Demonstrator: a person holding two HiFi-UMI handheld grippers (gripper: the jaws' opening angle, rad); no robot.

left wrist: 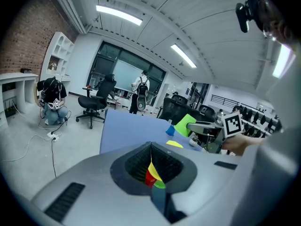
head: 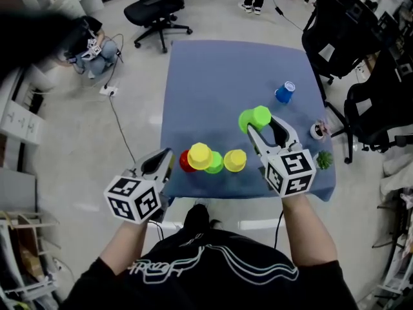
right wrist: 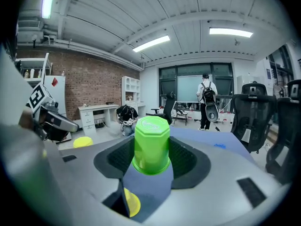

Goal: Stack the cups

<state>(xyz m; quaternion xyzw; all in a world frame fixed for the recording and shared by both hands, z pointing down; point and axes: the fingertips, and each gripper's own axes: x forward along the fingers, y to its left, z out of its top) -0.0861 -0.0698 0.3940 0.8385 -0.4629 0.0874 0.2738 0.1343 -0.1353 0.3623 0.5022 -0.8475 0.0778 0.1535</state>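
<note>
1. Centre right of the head view: the right gripper has its fingers clamped on the sides of a lime-green cup, held above the blue table. In the right gripper view, that cup fills the gap between the jaws, its eight-sided base uppermost.
2. Lower left: the left gripper hovers at the table's near edge, just left of a red cup. In the left gripper view its fingers are drawn together with nothing gripped between them; only a thin wedge of the cups beyond shows through.
3. Bottom centre of the table: a row of cups near the front edge, running from the red cup through a yellow cup and a green cup to a second yellow cup.
4. Upper right of the table: a blue cup sits well apart from the others.
</note>
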